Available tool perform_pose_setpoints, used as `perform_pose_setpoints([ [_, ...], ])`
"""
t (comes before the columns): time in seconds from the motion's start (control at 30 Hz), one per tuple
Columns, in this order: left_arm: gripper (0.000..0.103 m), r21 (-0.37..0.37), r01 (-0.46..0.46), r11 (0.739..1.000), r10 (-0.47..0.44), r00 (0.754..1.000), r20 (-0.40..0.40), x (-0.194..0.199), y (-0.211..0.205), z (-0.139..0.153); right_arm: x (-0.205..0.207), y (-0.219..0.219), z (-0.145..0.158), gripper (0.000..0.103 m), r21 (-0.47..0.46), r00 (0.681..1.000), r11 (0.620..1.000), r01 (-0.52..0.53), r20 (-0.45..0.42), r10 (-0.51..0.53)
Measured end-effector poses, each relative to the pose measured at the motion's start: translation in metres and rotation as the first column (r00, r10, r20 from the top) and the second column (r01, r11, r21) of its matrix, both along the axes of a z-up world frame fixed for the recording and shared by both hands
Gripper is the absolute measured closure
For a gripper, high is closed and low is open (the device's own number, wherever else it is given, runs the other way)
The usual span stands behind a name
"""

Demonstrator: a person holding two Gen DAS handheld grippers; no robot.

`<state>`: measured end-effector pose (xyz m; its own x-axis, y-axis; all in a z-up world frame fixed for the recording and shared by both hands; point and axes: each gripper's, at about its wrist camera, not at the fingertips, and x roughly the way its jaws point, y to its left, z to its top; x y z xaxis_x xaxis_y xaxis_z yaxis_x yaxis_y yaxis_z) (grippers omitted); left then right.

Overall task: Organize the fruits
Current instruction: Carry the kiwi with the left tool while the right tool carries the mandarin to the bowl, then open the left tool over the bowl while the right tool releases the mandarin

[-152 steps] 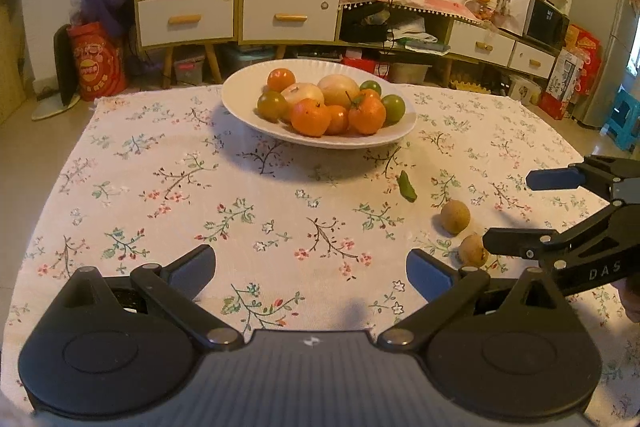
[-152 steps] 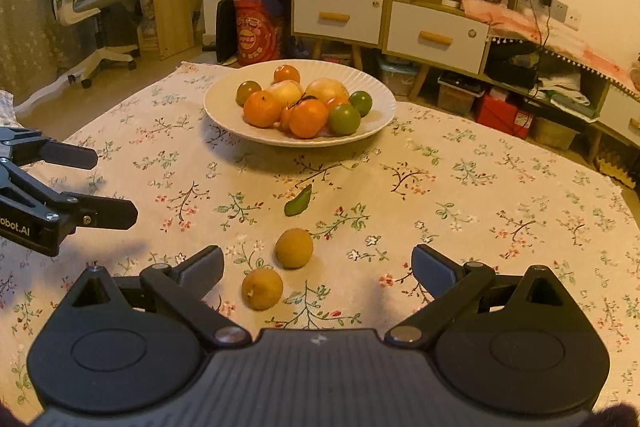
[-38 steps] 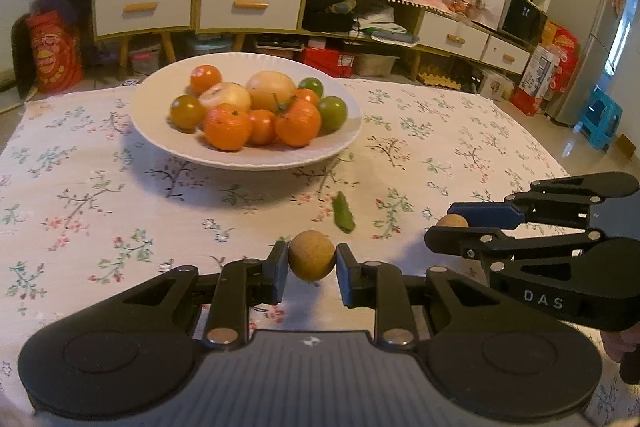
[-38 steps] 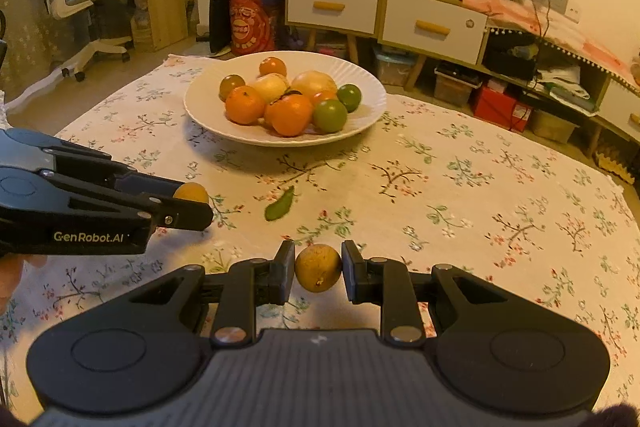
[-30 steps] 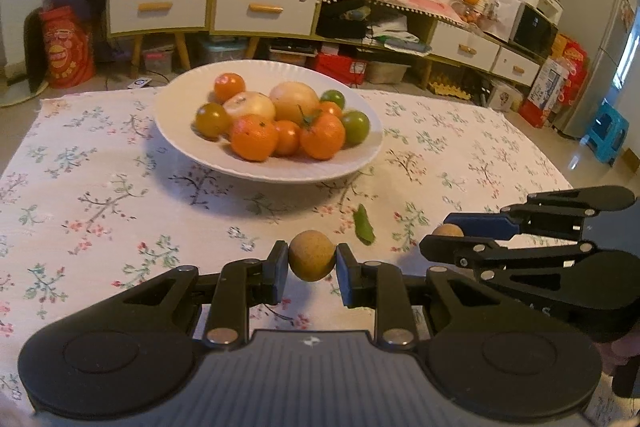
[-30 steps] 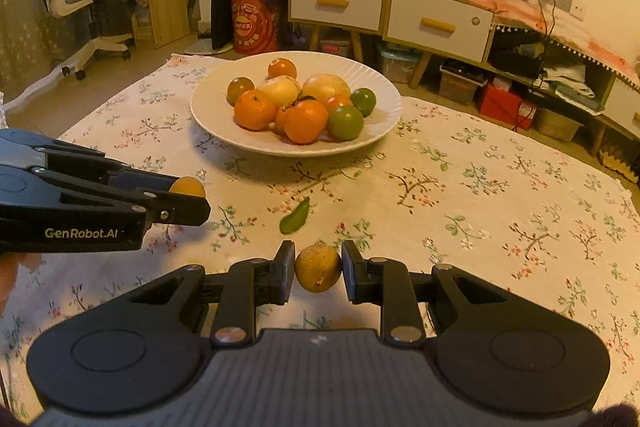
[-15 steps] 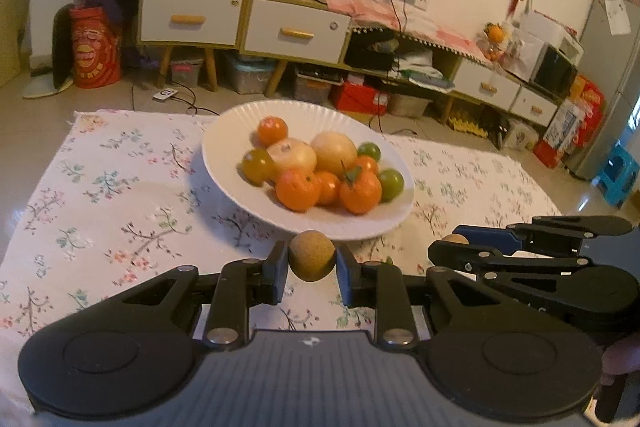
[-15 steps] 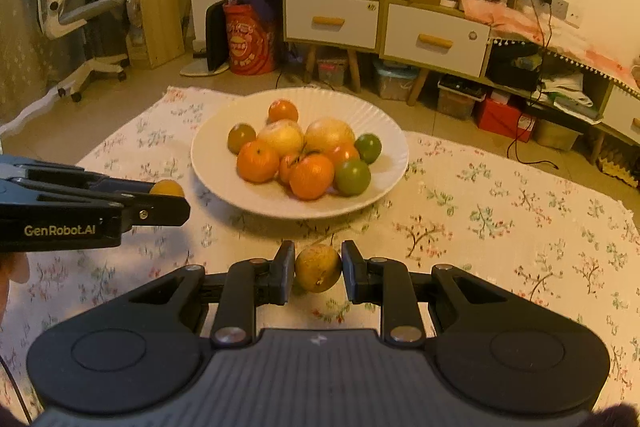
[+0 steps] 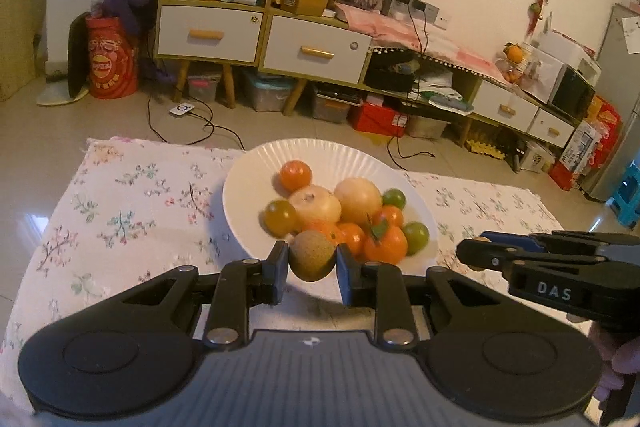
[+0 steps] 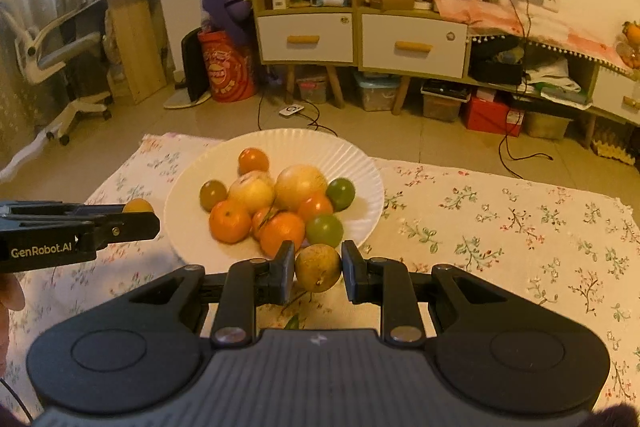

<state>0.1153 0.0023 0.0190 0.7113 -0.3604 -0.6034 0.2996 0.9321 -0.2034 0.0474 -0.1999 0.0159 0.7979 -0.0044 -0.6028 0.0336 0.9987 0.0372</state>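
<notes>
A white plate point(image 9: 248, 179) on the floral tablecloth holds several oranges, green and pale fruits; it also shows in the right wrist view point(image 10: 360, 163). My left gripper point(image 9: 312, 263) is shut on a small brown round fruit point(image 9: 312, 261), held above the plate's near rim. My right gripper point(image 10: 318, 269) is shut on a yellow-brown round fruit point(image 10: 318, 267), held just above the plate's near edge. The right gripper shows at the right of the left wrist view point(image 9: 472, 251); the left gripper shows at the left of the right wrist view point(image 10: 136, 215).
A green leaf point(image 10: 293, 323) lies on the floral tablecloth point(image 10: 500, 227) under my right gripper. Beyond the table's far edge are floor, cables, a wooden drawer cabinet point(image 9: 264, 39) and an office chair point(image 10: 52, 55).
Both grippers, each holding its fruit, have risen and moved forward toward the plate, which now sits just beyond the fingertips. Five seconds ago both were open with the two fruits on the cloth.
</notes>
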Motion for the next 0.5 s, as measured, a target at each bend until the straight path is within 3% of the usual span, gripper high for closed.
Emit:
perform_pose_setpoints([
  [0.5,0.094,0.037,-0.012,0.999,0.013,1.000,-0.010,0.066,-0.001,-0.005,0.056,-0.013,0.000,0.080,0.051,1.000,0.999,-0.014,-0.001,0.014],
])
